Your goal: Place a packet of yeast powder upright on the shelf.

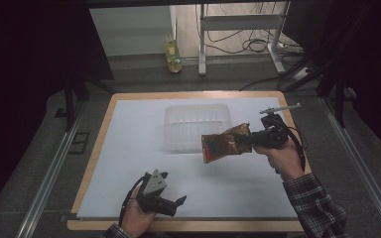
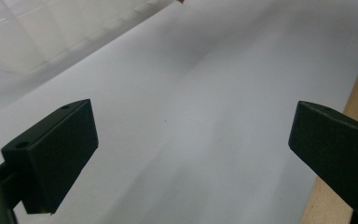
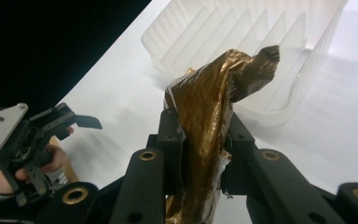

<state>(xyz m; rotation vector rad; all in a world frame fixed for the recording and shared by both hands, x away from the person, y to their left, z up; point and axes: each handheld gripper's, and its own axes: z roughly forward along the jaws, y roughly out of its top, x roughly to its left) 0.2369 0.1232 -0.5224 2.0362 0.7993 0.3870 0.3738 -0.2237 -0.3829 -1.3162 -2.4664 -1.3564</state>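
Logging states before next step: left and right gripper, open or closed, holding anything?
Left gripper: open, holding nothing, low over the white sheet.
Right gripper: closed on the brown foil packet.

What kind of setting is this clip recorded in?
Probably a lab or recording studio: a white-covered table ringed by dark curtains, with loose cables and a metal frame on the floor behind it.

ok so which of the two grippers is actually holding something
The right gripper, shut on the brown foil snack bag beside the clear tub; the left gripper is open, empty.
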